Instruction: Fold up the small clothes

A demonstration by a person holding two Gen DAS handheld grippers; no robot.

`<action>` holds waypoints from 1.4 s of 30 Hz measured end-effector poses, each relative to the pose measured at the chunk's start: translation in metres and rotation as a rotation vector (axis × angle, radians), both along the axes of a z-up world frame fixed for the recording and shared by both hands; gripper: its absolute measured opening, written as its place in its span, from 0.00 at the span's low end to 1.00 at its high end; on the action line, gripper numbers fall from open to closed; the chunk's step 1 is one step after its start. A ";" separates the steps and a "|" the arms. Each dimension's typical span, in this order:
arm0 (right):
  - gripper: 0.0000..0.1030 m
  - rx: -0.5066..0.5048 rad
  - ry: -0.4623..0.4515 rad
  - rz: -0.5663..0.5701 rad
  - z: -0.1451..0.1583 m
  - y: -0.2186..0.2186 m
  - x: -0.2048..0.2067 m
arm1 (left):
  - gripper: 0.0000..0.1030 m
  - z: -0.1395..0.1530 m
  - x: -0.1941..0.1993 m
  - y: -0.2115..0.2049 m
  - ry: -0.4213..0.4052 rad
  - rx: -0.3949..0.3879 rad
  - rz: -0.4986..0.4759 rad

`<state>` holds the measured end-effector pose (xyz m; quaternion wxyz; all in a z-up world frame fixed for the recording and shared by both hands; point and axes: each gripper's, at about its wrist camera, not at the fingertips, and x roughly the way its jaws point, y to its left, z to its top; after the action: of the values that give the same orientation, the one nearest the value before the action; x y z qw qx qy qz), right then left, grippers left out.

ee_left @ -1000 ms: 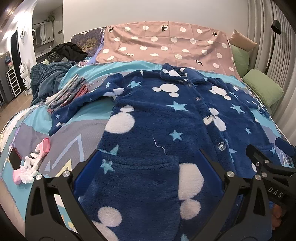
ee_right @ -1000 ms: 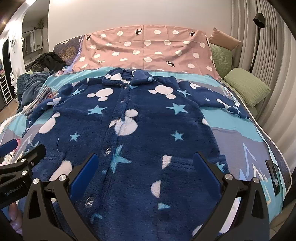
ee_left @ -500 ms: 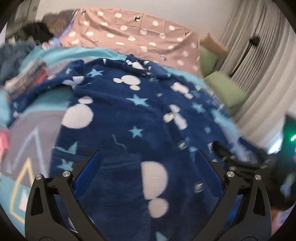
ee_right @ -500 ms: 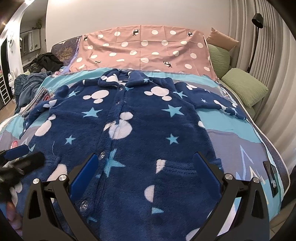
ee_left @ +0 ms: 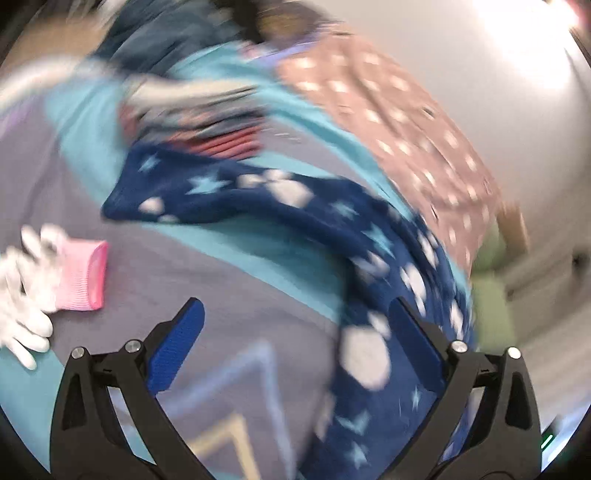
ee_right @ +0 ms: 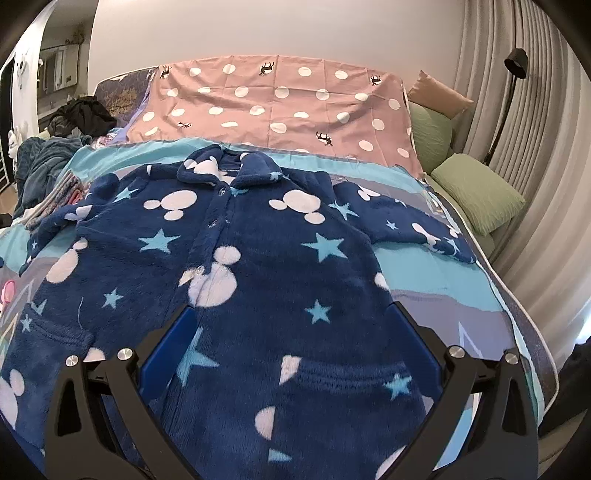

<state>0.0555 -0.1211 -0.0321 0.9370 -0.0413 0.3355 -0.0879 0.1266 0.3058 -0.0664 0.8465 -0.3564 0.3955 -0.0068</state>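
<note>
A bed [ee_right: 461, 295] with a teal and grey patterned cover fills the room, a pink dotted sheet [ee_right: 280, 107] spread across its head. A plain pale wall [ee_right: 258, 29] rises behind. Pale curtains [ee_right: 546, 155] hang along the right, beside green pillows [ee_right: 476, 192] and a black floor lamp [ee_right: 511, 77]

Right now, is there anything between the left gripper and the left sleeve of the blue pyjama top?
Nothing visible blocks it. Only bare bedspread lies between the open left gripper and the sleeve. The pink-and-white glove lies off to the side.
</note>
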 end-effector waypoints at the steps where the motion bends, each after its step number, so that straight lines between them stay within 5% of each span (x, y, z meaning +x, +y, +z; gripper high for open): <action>1: 0.99 -0.006 0.000 -0.004 0.000 0.000 0.003 | 0.92 -0.013 0.007 0.023 0.023 -0.071 0.045; 4: 0.99 -0.018 0.007 -0.021 -0.002 -0.001 0.010 | 0.82 -0.046 0.027 0.063 0.076 -0.202 0.133; 6: 0.99 -0.016 0.017 -0.036 -0.005 -0.003 0.016 | 0.65 -0.066 0.035 0.082 0.109 -0.293 0.194; 8: 0.99 -0.008 0.034 -0.051 -0.009 -0.005 0.023 | 0.63 -0.089 0.045 0.098 0.149 -0.375 0.257; 16: 0.99 -0.015 0.062 -0.064 -0.017 -0.001 0.041 | 0.65 -0.119 0.081 0.125 0.202 -0.326 0.377; 17: 0.99 -0.017 0.064 -0.061 -0.018 0.000 0.043 | 0.56 -0.122 0.084 0.128 0.205 -0.319 0.389; 19: 0.99 -0.019 0.071 -0.057 -0.019 0.001 0.048 | 0.14 -0.126 0.090 0.134 0.198 -0.325 0.402; 20: 0.99 -0.017 0.073 -0.055 -0.019 0.002 0.050 | 0.10 -0.126 0.091 0.134 0.192 -0.337 0.395; 24: 0.99 -0.016 0.067 -0.044 -0.017 0.001 0.056 | 0.10 -0.084 0.091 0.126 0.089 -0.227 0.386; 28: 0.99 0.023 0.058 -0.026 -0.011 -0.007 0.060 | 0.10 -0.006 0.097 0.095 -0.091 -0.127 0.296; 34: 0.99 0.109 0.042 0.012 -0.001 -0.026 0.057 | 0.10 0.099 0.108 -0.007 -0.319 0.012 0.031; 40: 0.95 0.214 0.013 0.002 0.008 -0.053 0.050 | 0.10 0.133 0.130 -0.145 -0.385 0.119 -0.273; 42: 0.82 0.226 0.018 0.005 0.010 -0.060 0.051 | 0.10 0.128 0.132 -0.182 -0.383 0.144 -0.347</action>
<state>0.1065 -0.1814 -0.0225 0.9328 0.0631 0.3518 -0.0467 0.2586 0.1241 0.0613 0.9152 -0.2142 0.2827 -0.1912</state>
